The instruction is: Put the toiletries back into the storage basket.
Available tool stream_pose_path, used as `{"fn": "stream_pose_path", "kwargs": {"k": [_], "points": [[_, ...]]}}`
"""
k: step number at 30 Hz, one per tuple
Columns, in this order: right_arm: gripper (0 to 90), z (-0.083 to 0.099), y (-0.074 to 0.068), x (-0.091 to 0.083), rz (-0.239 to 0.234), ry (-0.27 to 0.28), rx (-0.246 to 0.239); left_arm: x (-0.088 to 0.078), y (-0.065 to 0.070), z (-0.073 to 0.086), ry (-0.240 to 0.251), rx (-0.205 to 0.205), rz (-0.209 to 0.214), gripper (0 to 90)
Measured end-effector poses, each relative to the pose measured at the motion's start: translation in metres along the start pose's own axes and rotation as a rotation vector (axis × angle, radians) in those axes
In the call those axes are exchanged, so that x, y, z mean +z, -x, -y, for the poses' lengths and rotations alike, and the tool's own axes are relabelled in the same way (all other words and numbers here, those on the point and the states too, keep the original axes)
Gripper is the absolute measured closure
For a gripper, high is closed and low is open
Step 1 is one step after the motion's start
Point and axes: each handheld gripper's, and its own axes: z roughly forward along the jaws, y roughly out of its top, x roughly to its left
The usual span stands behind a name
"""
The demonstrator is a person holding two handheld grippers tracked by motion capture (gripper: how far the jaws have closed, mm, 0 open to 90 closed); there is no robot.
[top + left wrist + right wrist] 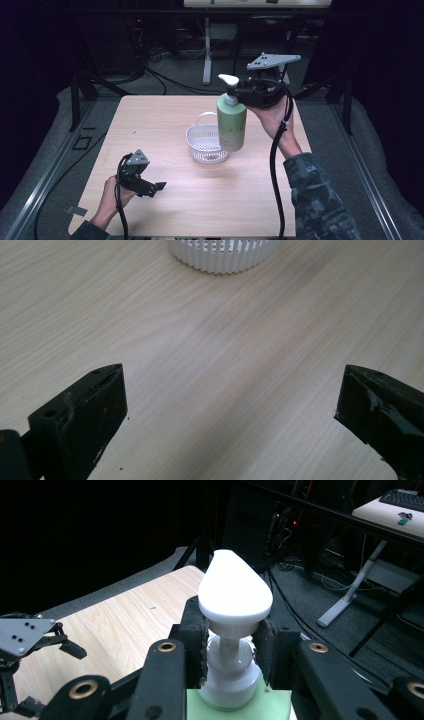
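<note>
While the left gripper (159, 186) rests low on the near left part of the wooden table (150, 120), its jaws stand wide apart with nothing but bare tabletop between them, as the left gripper view confirms; it appears to have no part in the work just now. Beyond it, near the table's middle, sits a small white slotted basket (206, 145) with a loop handle at its far side, and it looks empty. Just right of the basket and above its rim hangs a pale green pump bottle (231, 124), lifted clear of the table. The right gripper (243, 95) is clamped on the bottle's white neck just under the pump head (235, 591), which the right gripper view shows between the two black jaws. Judging by this, the pick-up is done and the bottle is on its way; lowering it into the basket, if that is the aim, and letting go are left.
</note>
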Motion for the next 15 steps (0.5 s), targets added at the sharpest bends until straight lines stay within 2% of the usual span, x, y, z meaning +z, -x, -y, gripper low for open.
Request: {"fn": "stream_pose_path", "kwargs": {"k": [15], "points": [[68.1, -0.008, -0.002, 0.013, 0.009, 0.009, -0.007, 0.001, 0.0, 0.0, 0.001, -0.002, 0.002, 0.0]]}}
